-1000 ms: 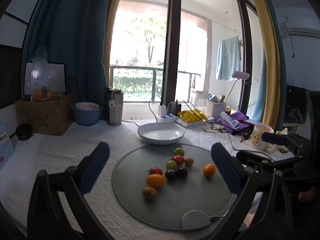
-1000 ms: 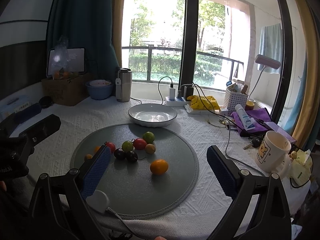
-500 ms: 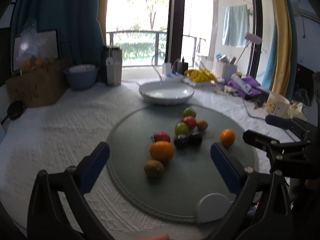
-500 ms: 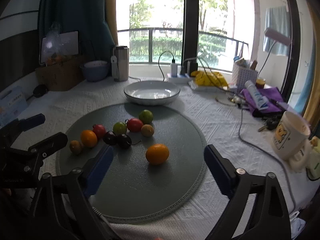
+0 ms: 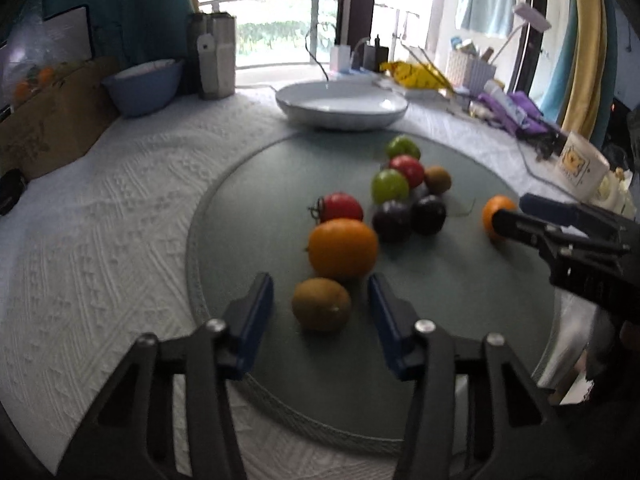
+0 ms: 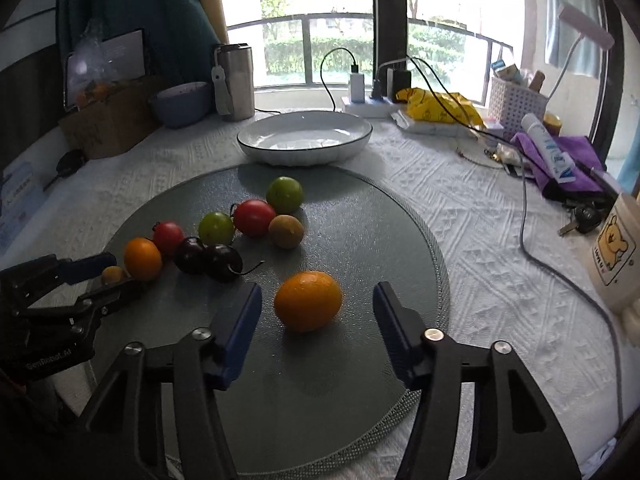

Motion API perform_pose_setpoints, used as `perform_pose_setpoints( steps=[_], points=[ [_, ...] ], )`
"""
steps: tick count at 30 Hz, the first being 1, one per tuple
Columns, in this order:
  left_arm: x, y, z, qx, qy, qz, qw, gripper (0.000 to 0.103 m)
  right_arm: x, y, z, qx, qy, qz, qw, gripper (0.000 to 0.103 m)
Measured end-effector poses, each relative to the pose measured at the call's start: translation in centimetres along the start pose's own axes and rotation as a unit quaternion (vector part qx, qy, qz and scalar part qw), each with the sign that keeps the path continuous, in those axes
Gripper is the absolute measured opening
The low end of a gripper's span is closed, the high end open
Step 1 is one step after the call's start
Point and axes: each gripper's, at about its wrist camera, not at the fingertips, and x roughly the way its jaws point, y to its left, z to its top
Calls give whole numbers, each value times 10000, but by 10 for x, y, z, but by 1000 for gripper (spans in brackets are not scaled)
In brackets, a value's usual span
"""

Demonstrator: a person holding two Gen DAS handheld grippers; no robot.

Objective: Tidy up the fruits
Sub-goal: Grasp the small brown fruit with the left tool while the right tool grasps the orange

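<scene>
Brown kiwi [image 5: 321, 310] lies on the round grey mat [image 5: 460, 280], sitting between the blue pads of the left claw [image 5: 320, 312]; jaws spread, gap on both sides, nothing gripped. Directly ahead of that claw, a large orange [image 5: 343, 247] touches or nearly touches the kiwi. Beyond it a red tomato [image 5: 338, 207], then a cluster: two dark plums [image 5: 408, 216], green fruit [image 5: 389, 186], second red one [image 5: 408, 169], small brown fruit [image 5: 438, 179], another green one [image 5: 402, 147] farthest out.

Right claw [image 6: 316, 312] likewise open, straddling a second orange [image 6: 308, 301] without contact; this orange sits apart from the cluster, which lies ahead and left of that claw.

White bowl [image 6: 304, 138] stands past the mat's far edge on the white-clothed worktop [image 6: 480, 220]. Bear mug [image 6: 614, 256] off to the right claw's right.
</scene>
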Motion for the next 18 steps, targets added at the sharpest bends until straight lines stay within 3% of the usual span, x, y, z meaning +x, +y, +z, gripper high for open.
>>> perform_pose_setpoints(
  steps=[7, 18],
  points=[
    [-1, 3, 2, 0, 110, 86, 9999, 31, 12, 1, 2, -40, 162, 129, 9998, 40],
    [-22, 12, 17, -134, -221, 106, 9996, 29, 3, -1, 13, -89, 45, 148, 9998, 40]
  ],
)
